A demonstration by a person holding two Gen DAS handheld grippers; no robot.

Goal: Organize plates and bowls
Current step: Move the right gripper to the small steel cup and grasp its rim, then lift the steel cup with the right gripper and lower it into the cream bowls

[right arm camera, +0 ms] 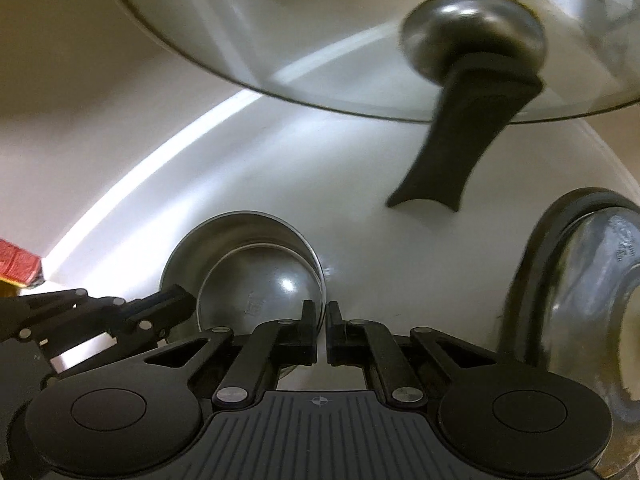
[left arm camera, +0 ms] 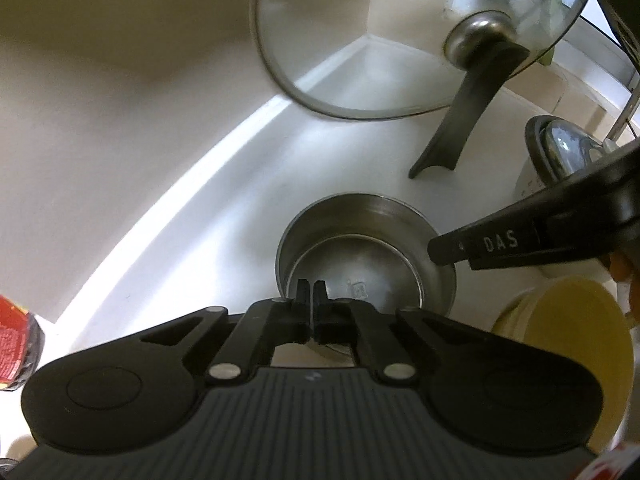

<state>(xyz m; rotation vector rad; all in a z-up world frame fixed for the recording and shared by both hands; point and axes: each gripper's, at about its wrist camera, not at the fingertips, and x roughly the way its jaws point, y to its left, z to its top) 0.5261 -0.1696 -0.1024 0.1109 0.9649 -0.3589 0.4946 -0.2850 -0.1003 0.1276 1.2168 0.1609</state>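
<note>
Your steel bowls [left arm camera: 366, 258] sit nested, a smaller one inside a larger, on the white worktop [left arm camera: 224, 216] near the back wall. A glass lid [left arm camera: 360, 40] with a metal knob stands propped on its dark stand [left arm camera: 460, 120] behind them, a yellow bowl [left arm camera: 576, 340] lies just to their right, and a lidded glass jar [right arm camera: 592, 300] stands further right.

The step in hand looks like a two-sided lift of the steel stack by its rim. To do it well, keep both grips level with each other and raise them together, so the stack does not tip or the inner bowl slide out. Thin polished steel is slippery; check the bite before you pull, and lift straight up to stay clear of the glass lid, which would likely topple if knocked.

Your left claw [left arm camera: 311, 286] is closed to a narrow slit at the near rim of the bowls. In its own view the rim passes under the fingertips, so you cannot tell for certain that metal is pinched between them. Your right claw [right arm camera: 321, 308] is also drawn nearly shut at the right-hand rim, and the rim's edge appears to run up into the slim gap between its jaws, which suggests a grip on the wall, though the contact itself is hidden.
</note>
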